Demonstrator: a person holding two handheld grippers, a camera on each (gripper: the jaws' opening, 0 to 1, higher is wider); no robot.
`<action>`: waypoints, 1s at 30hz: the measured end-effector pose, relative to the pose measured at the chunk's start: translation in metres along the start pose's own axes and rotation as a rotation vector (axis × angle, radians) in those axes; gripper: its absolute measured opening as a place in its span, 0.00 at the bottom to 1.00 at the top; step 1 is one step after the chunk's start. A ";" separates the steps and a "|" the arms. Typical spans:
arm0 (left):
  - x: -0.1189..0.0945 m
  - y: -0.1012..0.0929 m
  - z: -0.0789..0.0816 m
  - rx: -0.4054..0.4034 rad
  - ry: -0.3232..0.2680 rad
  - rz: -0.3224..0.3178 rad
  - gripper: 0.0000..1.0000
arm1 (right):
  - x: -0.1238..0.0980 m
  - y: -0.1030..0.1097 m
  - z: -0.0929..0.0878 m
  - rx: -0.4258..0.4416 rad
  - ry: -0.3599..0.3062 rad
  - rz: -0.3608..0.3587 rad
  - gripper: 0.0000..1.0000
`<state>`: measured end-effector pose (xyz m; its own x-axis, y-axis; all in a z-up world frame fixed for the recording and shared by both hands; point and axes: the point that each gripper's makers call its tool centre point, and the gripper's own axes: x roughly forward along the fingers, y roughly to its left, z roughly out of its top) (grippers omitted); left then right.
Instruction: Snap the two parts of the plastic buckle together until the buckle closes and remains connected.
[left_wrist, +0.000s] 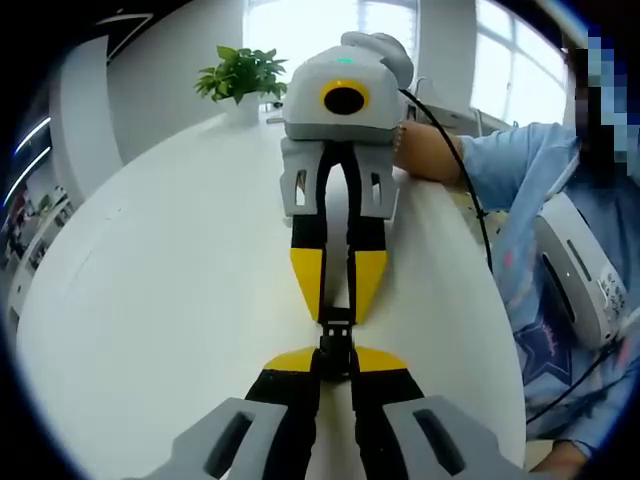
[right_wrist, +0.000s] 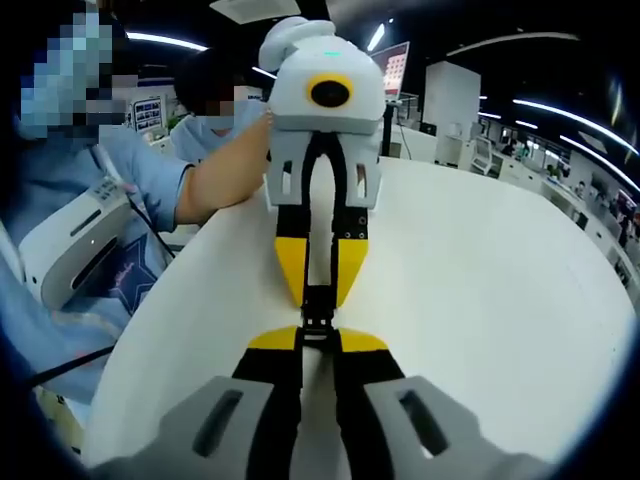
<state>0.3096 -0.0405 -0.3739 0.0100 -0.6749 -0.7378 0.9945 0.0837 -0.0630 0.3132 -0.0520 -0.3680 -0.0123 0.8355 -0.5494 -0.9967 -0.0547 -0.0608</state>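
Note:
A small black plastic buckle (left_wrist: 336, 338) (right_wrist: 317, 320) hangs just above the white table (left_wrist: 170, 300) (right_wrist: 480, 290), held from both ends. In the left gripper view, my left gripper (left_wrist: 335, 360) is shut on the buckle's near end, and my right gripper (left_wrist: 338, 312) comes down from the top, shut on the far end. The right gripper view has my right gripper (right_wrist: 318, 342) at the bottom and my left gripper (right_wrist: 318, 298) opposite. The yellow fingertips nearly meet. I cannot tell whether the two halves are latched.
A potted green plant (left_wrist: 241, 76) stands at the table's far end. A person in a blue sleeve (left_wrist: 530, 170) (right_wrist: 130, 170) sits along the table's edge, with a black cable (left_wrist: 470, 180) running from the gripper.

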 end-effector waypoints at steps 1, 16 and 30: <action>0.000 0.000 0.000 0.000 0.002 0.001 0.11 | 0.000 0.000 0.000 -0.001 0.001 -0.001 0.11; 0.000 -0.001 0.000 -0.006 0.003 0.002 0.11 | 0.000 0.001 0.001 0.016 0.003 -0.032 0.11; 0.000 -0.005 0.001 -0.004 0.007 -0.003 0.11 | 0.001 0.005 0.003 0.018 -0.006 -0.033 0.11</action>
<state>0.3051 -0.0414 -0.3735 0.0067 -0.6701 -0.7423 0.9941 0.0846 -0.0674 0.3075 -0.0494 -0.3662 0.0198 0.8400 -0.5423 -0.9978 -0.0176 -0.0637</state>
